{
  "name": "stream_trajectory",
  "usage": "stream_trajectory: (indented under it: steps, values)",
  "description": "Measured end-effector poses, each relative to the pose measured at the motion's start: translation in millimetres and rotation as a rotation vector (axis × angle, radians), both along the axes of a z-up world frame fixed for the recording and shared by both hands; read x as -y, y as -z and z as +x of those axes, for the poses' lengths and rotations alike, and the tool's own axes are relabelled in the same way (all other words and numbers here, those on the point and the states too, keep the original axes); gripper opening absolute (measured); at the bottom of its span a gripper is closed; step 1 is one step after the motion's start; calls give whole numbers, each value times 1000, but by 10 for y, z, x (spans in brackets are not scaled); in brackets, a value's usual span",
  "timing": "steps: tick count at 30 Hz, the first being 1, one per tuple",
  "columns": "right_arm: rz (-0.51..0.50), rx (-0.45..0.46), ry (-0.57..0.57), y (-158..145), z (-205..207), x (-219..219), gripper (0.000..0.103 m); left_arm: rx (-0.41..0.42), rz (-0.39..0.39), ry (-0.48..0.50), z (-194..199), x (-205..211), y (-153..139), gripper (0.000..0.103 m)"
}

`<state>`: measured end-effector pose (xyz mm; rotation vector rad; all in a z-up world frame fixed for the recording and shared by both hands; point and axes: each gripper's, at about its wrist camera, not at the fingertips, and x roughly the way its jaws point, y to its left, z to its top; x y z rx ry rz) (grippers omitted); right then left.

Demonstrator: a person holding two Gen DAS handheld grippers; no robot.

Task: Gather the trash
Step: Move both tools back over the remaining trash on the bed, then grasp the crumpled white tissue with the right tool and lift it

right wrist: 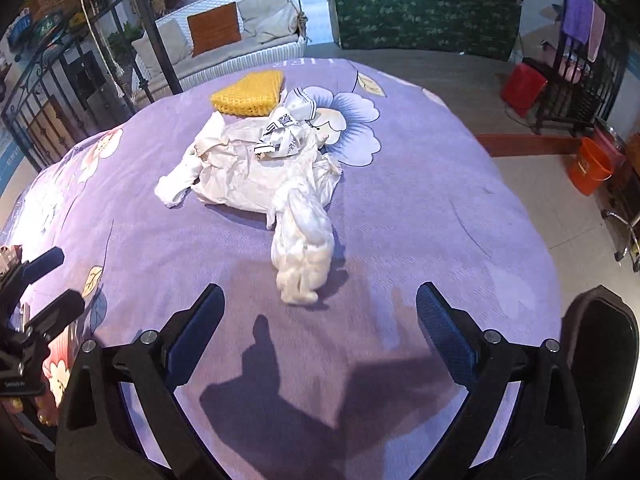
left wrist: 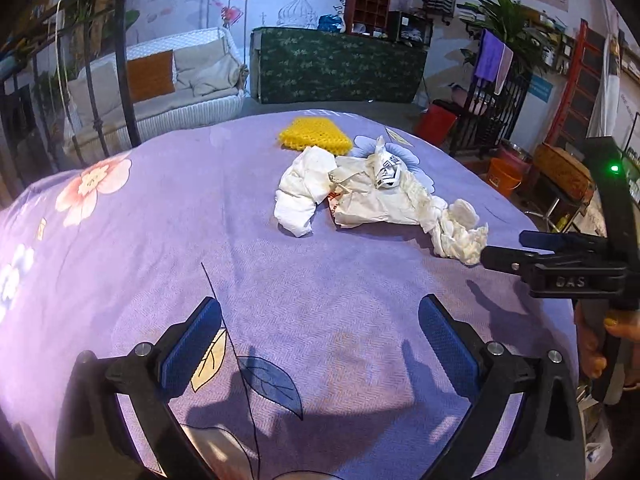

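**Two open claws wait by a heap of trash on a purple cloth**

A big purple cloth (left wrist: 200, 240) with flowers and leaves printed on it covers the whole table. It fills most of both views.

Behind the table stands a white wicker seat (left wrist: 168, 92) with pale cushions and one orange cushion. Next to it is a long counter with a dark green leafy cover (left wrist: 336, 68). On the floor to the right sit a red box (right wrist: 522, 88) and an orange bucket (right wrist: 590, 166).

The trash pile (right wrist: 256, 168) lies on the far half of the cloth, near the middle. It is made of crumpled white paper and tissue. A scrunched wrapper with black marks (right wrist: 284, 136) sits on top of the pile. A twisted white tissue (right wrist: 304, 252) trails off the pile toward the right gripper. A yellow knitted pad (right wrist: 250, 92) lies just behind the pile, touching its far edge.

The left gripper (left wrist: 320, 344) hangs over bare cloth, well apart from the pile. Its two blue fingers are spread wide and hold nothing.

The right gripper (right wrist: 320, 340) points at the tissue. Its fingers are spread wide too, and empty. The tip of the tissue lies just ahead of them, not touching.

A hand (left wrist: 600, 344) grips the right gripper's handle.
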<state>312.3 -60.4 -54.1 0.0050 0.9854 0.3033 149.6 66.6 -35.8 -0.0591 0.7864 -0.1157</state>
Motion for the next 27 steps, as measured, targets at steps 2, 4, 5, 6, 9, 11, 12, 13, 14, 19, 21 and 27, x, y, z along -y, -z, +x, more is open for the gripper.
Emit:
stream_trajectory:
  steps: [2, 4, 5, 6, 9, 11, 12, 13, 14, 19, 21, 27]
  values:
    - [-3, -20, -4, 45, 117, -38, 95, -7, -1, -5, 36, -29, 13, 97]
    - [-13, -29, -6, 78, 213, -71, 94, -12, 14, -9, 60, -43, 22, 97]
    - [-21, -35, -8, 101, 263, -91, 90, -15, 21, -6, 73, -44, 27, 97]
    - [-28, -45, -12, 134, 304, -109, 83, -21, 26, -3, 86, -48, 36, 97]
    - [-33, -69, -14, 218, 407, -140, 68, -41, 36, 5, 126, -55, 70, 97]
    - [-45, -59, -5, 227, 411, -134, 55, -47, 45, 8, 153, -49, 97, 97]
    - [-47, -47, -6, 212, 396, -123, 35, -51, 47, 11, 162, -49, 105, 97]
    - [-32, -48, -13, 195, 389, -106, 26, -55, 49, 14, 177, -41, 119, 97]
    - [-9, -51, -15, 177, 382, -84, 25, -62, 53, 20, 194, -40, 130, 97]
    - [3, 11, 12, -17, 235, 27, 17, -85, 68, 47, 346, -55, 141, 97]
    - [11, 31, 14, -94, 160, 65, 17, -84, 76, 44, 447, -89, 131, 97]
    - [35, 72, 30, -246, -37, 172, 17, -129, 66, 33, 831, -155, 216, 96]
